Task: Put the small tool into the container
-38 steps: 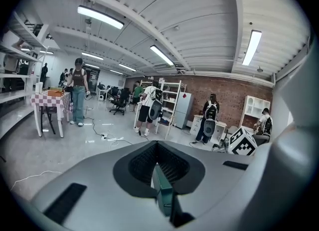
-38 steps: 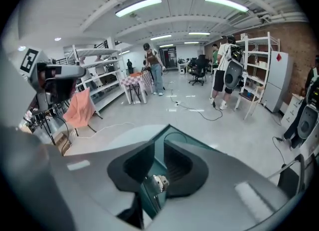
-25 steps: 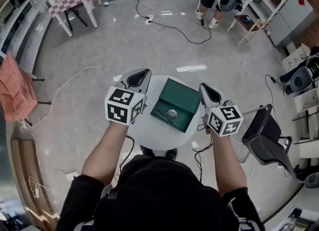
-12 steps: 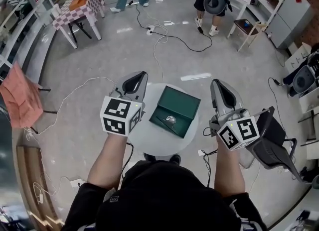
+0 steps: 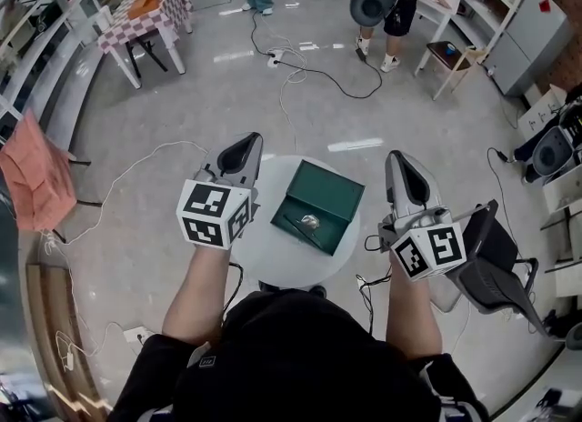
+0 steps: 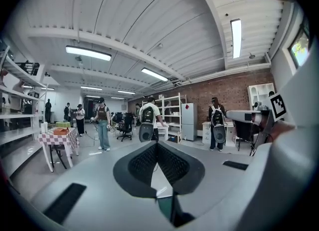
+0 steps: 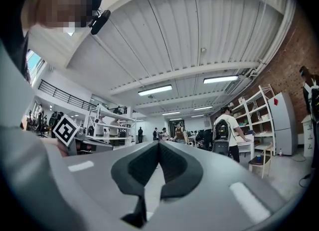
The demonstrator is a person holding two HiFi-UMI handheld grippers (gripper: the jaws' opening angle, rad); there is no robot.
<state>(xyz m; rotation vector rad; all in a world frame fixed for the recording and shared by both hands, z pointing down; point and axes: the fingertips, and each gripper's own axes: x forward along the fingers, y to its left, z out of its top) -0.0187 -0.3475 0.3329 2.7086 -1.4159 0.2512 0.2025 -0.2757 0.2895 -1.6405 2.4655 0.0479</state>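
A green box-shaped container (image 5: 327,191) lies open on the small round white table (image 5: 264,249). In its near part rest a small round metal piece (image 5: 310,222) and a thin dark stick beside it. My left gripper (image 5: 244,149) is held to the left of the container, over the table's left edge, jaws shut and empty. My right gripper (image 5: 403,171) is to the right, off the table's edge, and is also shut with nothing in it. In the left gripper view (image 6: 157,144) and the right gripper view (image 7: 159,146) the pads meet, and both point up into the room.
A black chair (image 5: 491,266) stands close by the right gripper. Cables trail over the floor behind the table. A checkered table (image 5: 145,6) and a pink cloth (image 5: 32,170) are at the left, and shelves and people stand at the back.
My right gripper has drawn away from the container to the right and off the table's edge. The left gripper has drifted slightly left. The container has not moved.
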